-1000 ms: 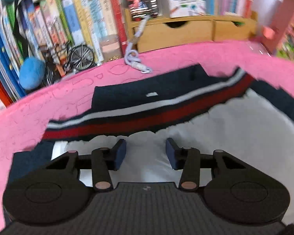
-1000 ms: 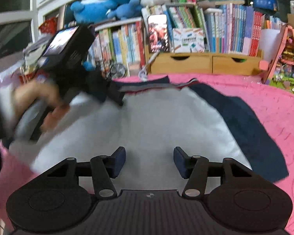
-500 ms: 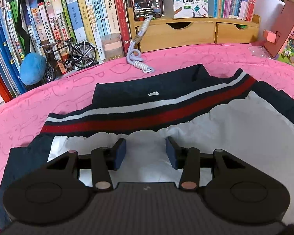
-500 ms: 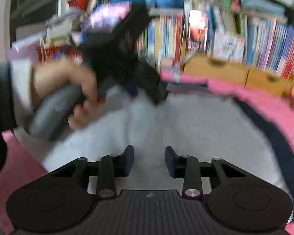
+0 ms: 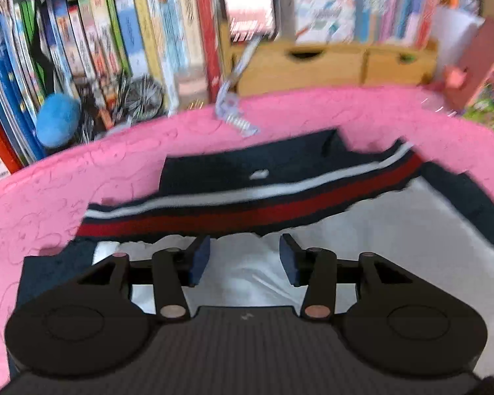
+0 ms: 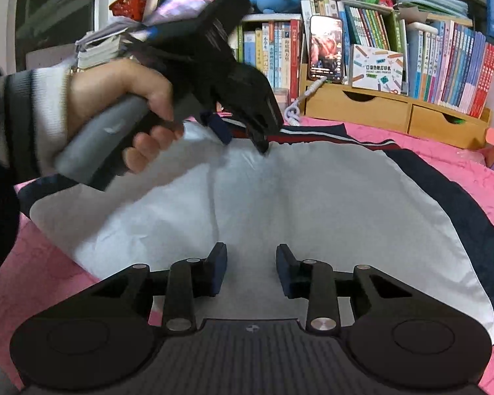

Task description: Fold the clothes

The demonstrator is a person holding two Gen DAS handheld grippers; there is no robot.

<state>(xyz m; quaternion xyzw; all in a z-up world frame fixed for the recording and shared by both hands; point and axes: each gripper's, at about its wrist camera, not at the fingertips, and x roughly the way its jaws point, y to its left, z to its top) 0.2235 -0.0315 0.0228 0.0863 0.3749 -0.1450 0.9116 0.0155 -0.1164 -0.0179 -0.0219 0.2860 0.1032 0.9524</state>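
Observation:
A garment lies spread on the pink cover (image 5: 313, 115) (image 6: 461, 161): white lining (image 6: 313, 204) (image 5: 395, 223) facing up, navy edges, and a red and white striped band (image 5: 247, 210) at its far side. My left gripper (image 5: 243, 258) hovers just short of that band with its jaws opening. White lining shows in the gap and the pads are not pressing on it. In the right wrist view a hand holds the left gripper (image 6: 242, 138) at the band. My right gripper (image 6: 252, 270) stands over the near lining, jaws narrow but apart, nothing pinched.
Behind the cover, a shelf of upright books (image 6: 444, 52), a wooden drawer box (image 6: 362, 108), a phone (image 6: 326, 49) with a coiled cable (image 5: 237, 118), a blue plush ball (image 5: 57, 118) and a small bicycle model (image 5: 141, 95). A pink model house (image 5: 477, 62) stands at the far right.
The right gripper's jaws have narrowed and it has shifted sideways over the lining. The left gripper's jaws have widened a little; it stays by the striped band.

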